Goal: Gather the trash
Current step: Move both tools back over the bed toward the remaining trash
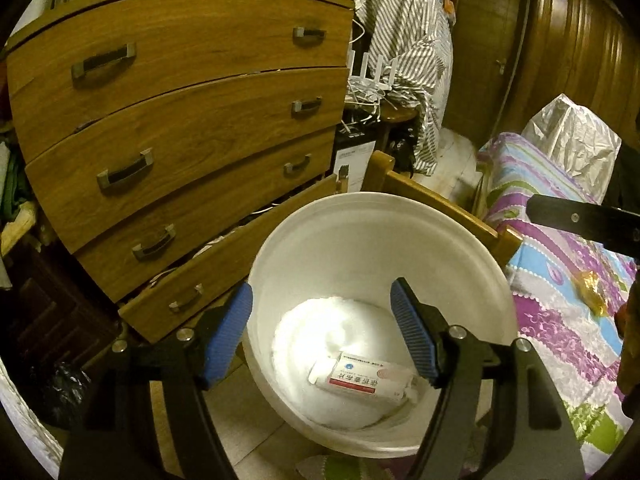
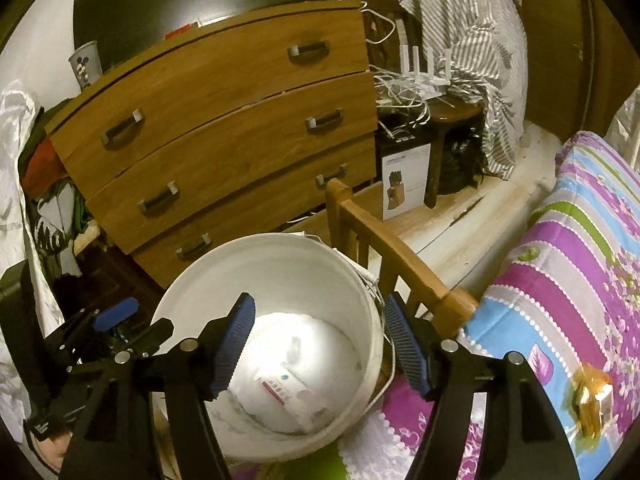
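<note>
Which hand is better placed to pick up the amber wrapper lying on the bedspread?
Right, probably. The crumpled amber plastic wrapper lies on the floral bedspread just beside the right tool, whose jaws stand open and empty. The left tool hangs over the white plastic bucket, farther away.
</note>
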### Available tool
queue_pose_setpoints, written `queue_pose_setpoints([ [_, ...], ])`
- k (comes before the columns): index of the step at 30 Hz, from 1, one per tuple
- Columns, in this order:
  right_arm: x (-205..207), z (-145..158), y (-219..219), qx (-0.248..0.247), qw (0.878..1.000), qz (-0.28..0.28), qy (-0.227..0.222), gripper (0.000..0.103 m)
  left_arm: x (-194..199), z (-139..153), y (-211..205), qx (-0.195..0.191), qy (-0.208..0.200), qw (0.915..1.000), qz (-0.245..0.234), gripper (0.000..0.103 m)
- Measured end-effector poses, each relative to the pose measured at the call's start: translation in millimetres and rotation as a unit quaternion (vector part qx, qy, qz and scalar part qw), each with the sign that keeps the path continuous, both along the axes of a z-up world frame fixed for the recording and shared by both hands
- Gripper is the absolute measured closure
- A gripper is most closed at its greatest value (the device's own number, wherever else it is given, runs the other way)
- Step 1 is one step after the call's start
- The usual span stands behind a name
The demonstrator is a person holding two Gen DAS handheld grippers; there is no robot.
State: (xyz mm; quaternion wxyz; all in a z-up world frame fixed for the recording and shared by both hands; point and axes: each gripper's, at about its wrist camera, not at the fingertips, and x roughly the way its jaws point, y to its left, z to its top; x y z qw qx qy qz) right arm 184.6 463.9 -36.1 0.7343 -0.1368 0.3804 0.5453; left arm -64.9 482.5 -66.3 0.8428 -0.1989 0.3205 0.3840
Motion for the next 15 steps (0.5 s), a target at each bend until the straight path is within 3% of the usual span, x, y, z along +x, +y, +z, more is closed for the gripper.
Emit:
queue_pose_setpoints([
  [6,-16.2,19.5,-77.2,0.044,0.998,-0.025,-0.032,0.034,2.2,8.1,-28.1,0.001,-0.014,0.9997,-0.022,0.035],
  [10,-27.9,24.1,-169.1,0.076,0.993,-0.07,-0.056,0.031,19.3,6.1,-61.3,0.0,-0.015,0.9981,-0.059,0.035],
  [15,-32.7,8.7,-286.4,0.083,0.984,-0.142,-0.062,0.031,64.1,-2.5,-126.7,-0.008,-0.006,0.9895,-0.144,0.035],
])
